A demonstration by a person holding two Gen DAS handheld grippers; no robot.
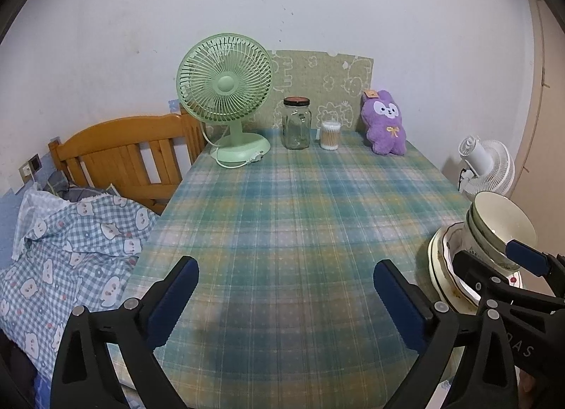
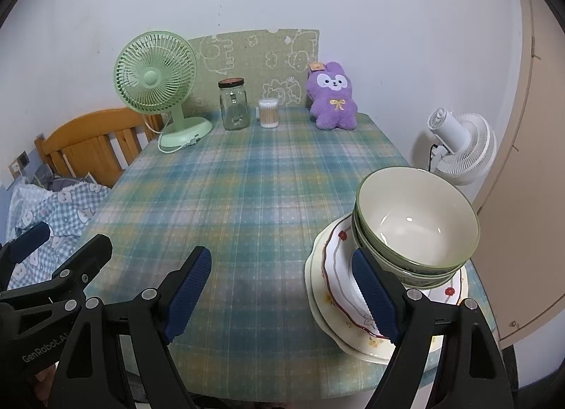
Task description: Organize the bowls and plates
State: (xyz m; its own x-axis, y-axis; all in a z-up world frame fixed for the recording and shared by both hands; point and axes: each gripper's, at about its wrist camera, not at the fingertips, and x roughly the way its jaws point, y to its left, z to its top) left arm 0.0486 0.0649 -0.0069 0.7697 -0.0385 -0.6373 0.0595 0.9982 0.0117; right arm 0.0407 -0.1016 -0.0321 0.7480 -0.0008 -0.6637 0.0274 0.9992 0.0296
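Note:
A stack of green-rimmed cream bowls (image 2: 416, 225) sits on a stack of flower-patterned plates (image 2: 344, 297) at the table's near right corner. The stack also shows in the left wrist view, bowls (image 1: 501, 221) on plates (image 1: 441, 267). My right gripper (image 2: 284, 297) is open and empty, its right finger just in front of the plates and bowls. My left gripper (image 1: 286, 299) is open and empty over the bare plaid tablecloth (image 1: 289, 218), left of the stack. The right gripper's fingers (image 1: 526, 257) show at the far right of the left wrist view, partly hiding the plates.
At the table's far edge stand a green desk fan (image 1: 226, 98), a glass jar (image 1: 296, 123), a cotton swab tub (image 1: 330, 135) and a purple plush bunny (image 1: 385, 123). A wooden bed frame (image 1: 123, 154) with checked bedding (image 1: 70, 243) lies left. A white fan (image 2: 459, 144) stands right.

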